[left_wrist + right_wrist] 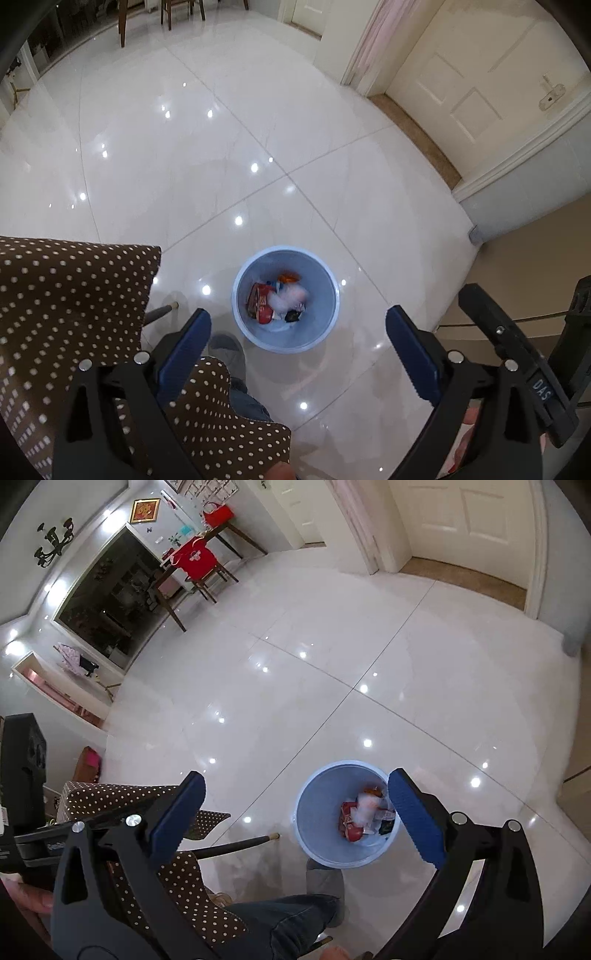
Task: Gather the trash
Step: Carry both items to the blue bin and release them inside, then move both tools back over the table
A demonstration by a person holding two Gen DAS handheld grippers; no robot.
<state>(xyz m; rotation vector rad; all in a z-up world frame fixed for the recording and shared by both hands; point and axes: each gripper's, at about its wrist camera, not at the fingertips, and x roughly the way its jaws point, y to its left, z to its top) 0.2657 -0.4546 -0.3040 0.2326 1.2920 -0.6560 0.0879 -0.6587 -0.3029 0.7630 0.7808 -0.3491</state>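
A light blue round bin [243,295] stands on the white tiled floor, seen from above; it also shows in the right wrist view [317,812]. Inside lie trash pieces: a red wrapper [260,301], white crumpled paper [286,297] and an orange piece. In the right wrist view the red wrapper [349,821] lies beside white paper. My left gripper [297,347] is open and empty, high above the bin. My right gripper [295,808] is open and empty, also above the bin. The right gripper shows at the right edge of the left wrist view [517,343].
A table with a brown polka-dot cloth [66,295] is at the left, with a thin leg [240,845] reaching the floor. The person's grey slipper [325,882] and jeans are below. A white door [480,85], dining chairs [199,568] and shiny floor surround.
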